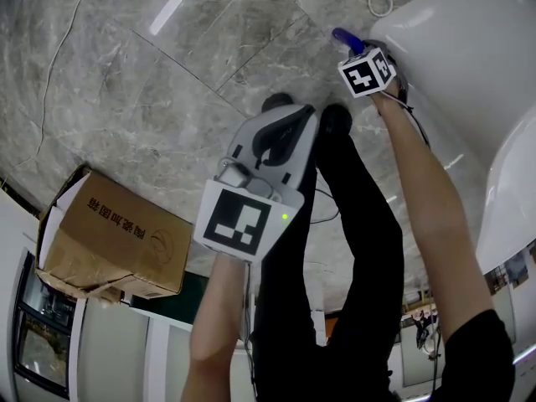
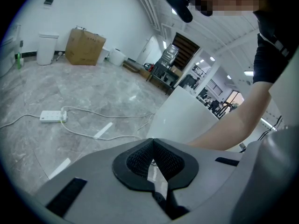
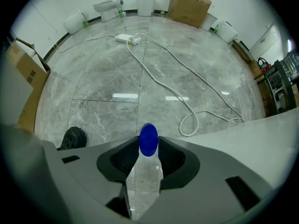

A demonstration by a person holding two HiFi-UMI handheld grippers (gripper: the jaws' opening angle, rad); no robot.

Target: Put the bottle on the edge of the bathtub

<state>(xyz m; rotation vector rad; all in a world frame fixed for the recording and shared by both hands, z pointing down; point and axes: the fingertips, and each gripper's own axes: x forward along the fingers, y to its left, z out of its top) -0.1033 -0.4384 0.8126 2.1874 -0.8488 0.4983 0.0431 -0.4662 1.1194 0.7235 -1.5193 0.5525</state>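
We find wide bare floor [image 3: 93,78] beyond the right gripper [image 3: 148,143], crossed only by a white cable [image 3: 180,125] whose loop lies near the bathtub [image 1: 469,57]. The bathtub's rim walls off the right side. A black shoe [image 3: 74,137] sits close on the left, and the cardboard box [image 1: 113,241] stands well apart. The bottle [image 3: 145,171] fills the gap between the fingers [image 3: 124,160].

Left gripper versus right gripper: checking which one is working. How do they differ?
The left gripper has its jaws together on nothing; the right gripper has its jaws on the blue cap of the bottle. The left gripper looks out across the floor toward the white bathtub; the right gripper looks straight down at the floor. Both have grey bodies and black pads.
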